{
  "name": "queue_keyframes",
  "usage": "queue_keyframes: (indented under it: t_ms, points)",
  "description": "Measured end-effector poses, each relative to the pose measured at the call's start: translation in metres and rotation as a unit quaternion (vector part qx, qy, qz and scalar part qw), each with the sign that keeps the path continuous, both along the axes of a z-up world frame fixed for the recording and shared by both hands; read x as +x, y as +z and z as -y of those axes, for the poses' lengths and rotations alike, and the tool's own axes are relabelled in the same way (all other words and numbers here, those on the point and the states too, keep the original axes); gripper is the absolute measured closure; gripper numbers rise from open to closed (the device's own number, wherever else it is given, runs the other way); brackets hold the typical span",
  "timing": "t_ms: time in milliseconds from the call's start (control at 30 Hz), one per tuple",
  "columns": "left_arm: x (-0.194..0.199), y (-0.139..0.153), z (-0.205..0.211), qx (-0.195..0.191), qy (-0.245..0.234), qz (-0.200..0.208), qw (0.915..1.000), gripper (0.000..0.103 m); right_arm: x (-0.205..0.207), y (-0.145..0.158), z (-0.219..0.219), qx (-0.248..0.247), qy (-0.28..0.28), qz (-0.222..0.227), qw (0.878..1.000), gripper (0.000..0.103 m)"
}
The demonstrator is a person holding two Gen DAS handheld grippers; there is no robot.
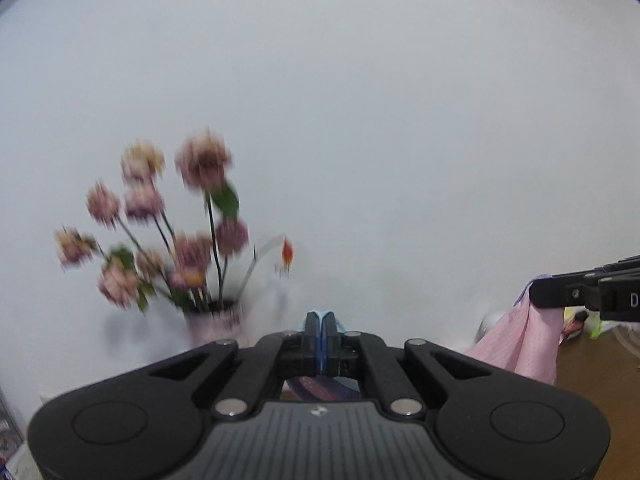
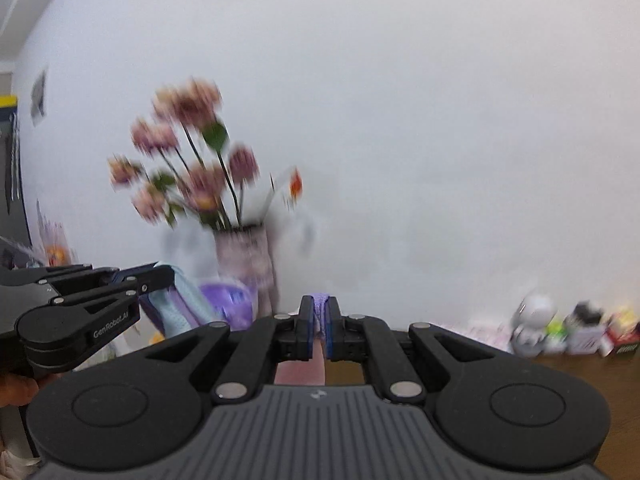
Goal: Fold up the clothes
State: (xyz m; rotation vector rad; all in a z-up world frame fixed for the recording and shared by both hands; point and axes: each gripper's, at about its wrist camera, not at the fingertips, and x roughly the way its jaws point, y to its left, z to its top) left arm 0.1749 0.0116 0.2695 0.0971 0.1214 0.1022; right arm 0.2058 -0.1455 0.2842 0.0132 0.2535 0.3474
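I have the garment [image 1: 532, 344] pinched in both sets of fingers, left gripper [image 1: 321, 318] and right gripper [image 2: 320, 304], raised off the surface [image 2: 580, 372]; next, I judge, lay it flat for folding.

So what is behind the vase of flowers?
Behind the vase of flowers, only the plain white wall shows. The part directly behind them is covered.

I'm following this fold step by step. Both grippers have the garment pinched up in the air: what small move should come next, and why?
Probably pull the two grippers apart sideways to stretch the edge flat before laying it down. The left gripper and right gripper are each shut on the garment, which hangs bunched and creased above the wooden table, so it looks too crumpled to fold neatly.
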Motion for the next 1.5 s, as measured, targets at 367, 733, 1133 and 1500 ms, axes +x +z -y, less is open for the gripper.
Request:
queue_keyframes:
  t_ms: [367,733,1133,1500]
  points:
    - [0.019,-0.049,0.032,-0.016,-0.025,-0.131,0.9910,0.103,-0.031,-0.001,0.036,-0.009,-0.063,-0.053,0.997,0.099]
    - [0.117,-0.202,0.047,-0.055,-0.062,-0.271,0.9591,0.103,0.063,-0.178,0.069,-0.003,-0.109,-0.216,0.970,0.099]
    - [0.158,-0.234,0.048,-0.085,-0.077,-0.270,0.9561,0.090,0.105,-0.242,0.089,0.012,-0.120,-0.239,0.963,0.097]
    - [0.130,-0.229,0.033,-0.084,-0.067,-0.222,0.9691,0.016,0.091,-0.248,0.101,-0.018,-0.098,-0.181,0.978,0.031]
